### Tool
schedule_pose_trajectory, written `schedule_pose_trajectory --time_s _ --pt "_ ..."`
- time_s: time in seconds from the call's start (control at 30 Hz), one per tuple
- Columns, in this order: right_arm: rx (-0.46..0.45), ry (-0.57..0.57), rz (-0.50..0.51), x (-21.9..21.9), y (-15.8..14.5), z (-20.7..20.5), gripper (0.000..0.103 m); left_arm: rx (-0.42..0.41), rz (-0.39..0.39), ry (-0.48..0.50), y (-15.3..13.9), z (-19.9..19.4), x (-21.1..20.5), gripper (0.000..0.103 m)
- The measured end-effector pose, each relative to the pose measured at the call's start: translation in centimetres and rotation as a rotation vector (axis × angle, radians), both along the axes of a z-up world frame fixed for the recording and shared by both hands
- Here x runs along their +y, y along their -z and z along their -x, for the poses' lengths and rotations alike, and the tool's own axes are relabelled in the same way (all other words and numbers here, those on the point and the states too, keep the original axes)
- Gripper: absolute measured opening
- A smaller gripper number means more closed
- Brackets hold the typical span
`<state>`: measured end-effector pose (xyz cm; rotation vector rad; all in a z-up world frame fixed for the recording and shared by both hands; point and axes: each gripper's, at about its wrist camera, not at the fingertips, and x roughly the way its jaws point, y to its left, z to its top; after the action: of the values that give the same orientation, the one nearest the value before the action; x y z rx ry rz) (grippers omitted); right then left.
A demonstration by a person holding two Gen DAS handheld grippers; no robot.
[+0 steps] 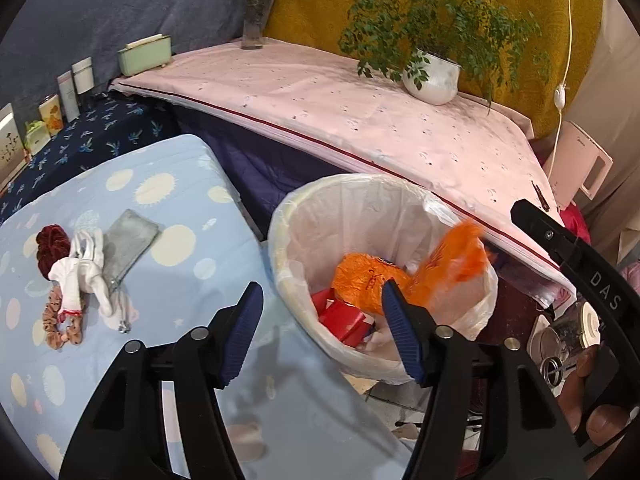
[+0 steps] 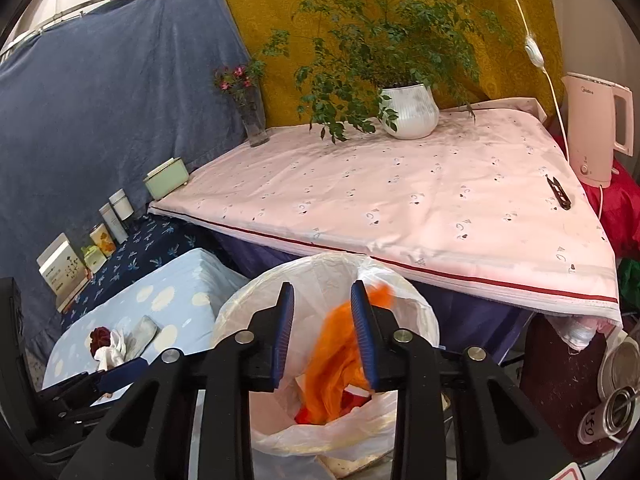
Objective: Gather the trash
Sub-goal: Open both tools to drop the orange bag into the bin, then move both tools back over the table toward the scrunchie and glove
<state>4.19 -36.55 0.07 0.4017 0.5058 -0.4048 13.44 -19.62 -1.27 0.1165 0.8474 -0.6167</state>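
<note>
A white bin (image 1: pixel 280 248) with a plastic liner stands on the floor between the blue bed and the pink table. Inside it lie red boxes (image 1: pixel 340 316) and a crumpled orange plastic bag (image 1: pixel 360 276). My left gripper (image 1: pixel 322 294) is open over the bin's near rim, with nothing between its fingers. Above the bin (image 2: pixel 420 312), my right gripper (image 2: pixel 322 294) stands open. The orange bag (image 2: pixel 332 360) hangs blurred between its blue pads, its top against the right pad, and trails down into the liner. The left gripper's pad (image 2: pixel 120 372) shows at lower left in the right wrist view.
On the light blue dotted bed (image 1: pixel 180 184) lie scrunchies (image 1: pixel 50 240), white socks (image 1: pixel 80 276) and a grey pouch (image 1: pixel 128 240). The pink-covered table (image 2: pixel 400 200) carries a potted plant (image 2: pixel 408 112), a vase (image 2: pixel 252 120) and a black clip (image 2: pixel 558 192). A kettle (image 2: pixel 596 124) and jars (image 2: pixel 620 404) stand at right.
</note>
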Motion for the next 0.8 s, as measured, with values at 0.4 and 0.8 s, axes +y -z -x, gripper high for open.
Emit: schedule_pose_trajectory --time_s 0.4,0.8 --pt "0.009 -0.067 0.015 3.7 -0.6 -1.2 0.041 -0.008 0.005 -0.065 -0.4 -0.3 3.9 0.059" --pt "0.022 -0.168 0.03 9.3 -1.0 -3.1 0.045 0.015 0.018 -0.181 0.0 -1.6 10.1 0.061"
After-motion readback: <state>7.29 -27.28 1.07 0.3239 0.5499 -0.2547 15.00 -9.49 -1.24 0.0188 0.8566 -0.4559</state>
